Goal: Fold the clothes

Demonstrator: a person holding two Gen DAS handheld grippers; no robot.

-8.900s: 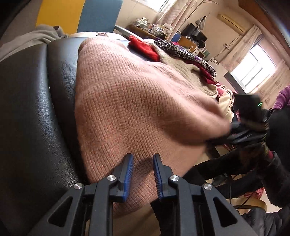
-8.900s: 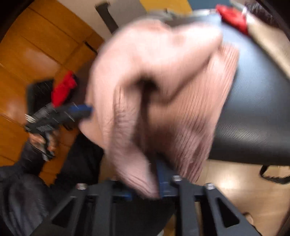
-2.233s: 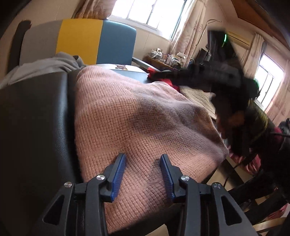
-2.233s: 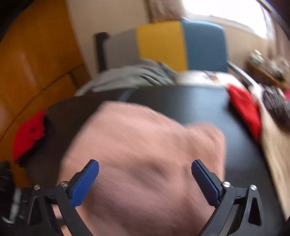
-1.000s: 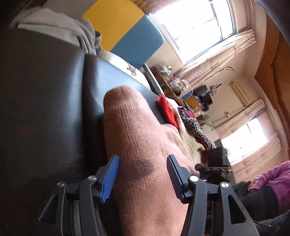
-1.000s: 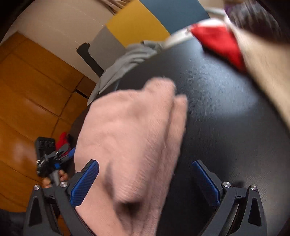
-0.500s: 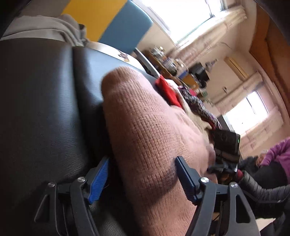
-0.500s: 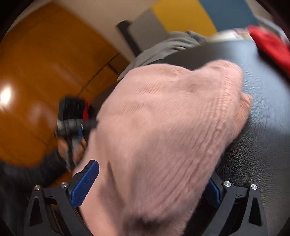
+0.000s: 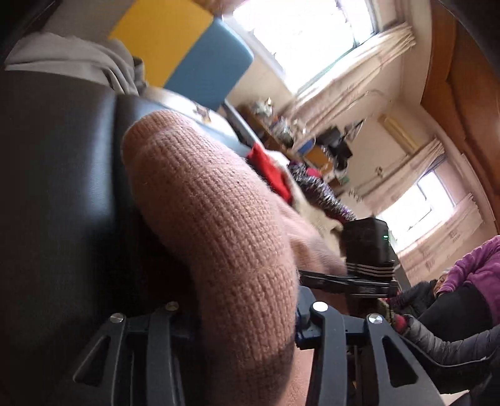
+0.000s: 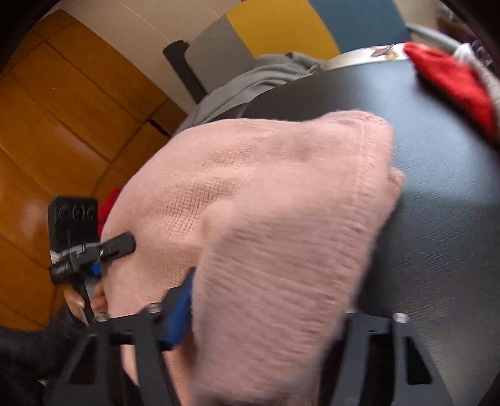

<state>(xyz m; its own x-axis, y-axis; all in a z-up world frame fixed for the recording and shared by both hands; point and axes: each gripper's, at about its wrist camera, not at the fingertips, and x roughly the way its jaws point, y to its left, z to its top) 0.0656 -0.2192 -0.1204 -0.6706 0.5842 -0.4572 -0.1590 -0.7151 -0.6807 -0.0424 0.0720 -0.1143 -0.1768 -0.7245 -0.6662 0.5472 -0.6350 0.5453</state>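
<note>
I have the folded pink knitted sweater [image 9: 225, 237] bunched between both claws, lying on the black leather-look padded table [image 9: 59, 193]. My left claw [image 9: 247, 315] has just been closing, and a thick roll of the knit fills the gap between its jaws; the pads are hidden by the wool, but they look clamped onto that fold. My right claw [image 10: 268, 299] has also just been closing, and its blue left pad presses into the side of the sweater while the other finger is buried under the fabric, so it grips the knit too. From the right wrist view the left claw [image 10: 103, 250] bites the sweater's near-left edge, with the hand [image 10: 84, 296] below it.

The table surface is dark, slightly grained and glossy, with a seam running across it in the left wrist view. A crumpled grey garment [image 10: 250, 84] lies at its far edge, in front of a chair back with grey, yellow and blue panels [image 10: 281, 28]. A red cloth [image 10: 453, 78] sits at the far right of the table, next to a heap of other clothes, one of them a dark speckled piece [image 9: 315, 187].

Orange-brown wooden panelling [image 10: 56, 118] covers the wall to the left. Two bright windows with pale curtains [image 9: 353, 75] light the room, and a cluttered sideboard [image 9: 281, 128] stands under the nearer window. A purple sleeve [image 9: 472, 268] shows at the right edge.
</note>
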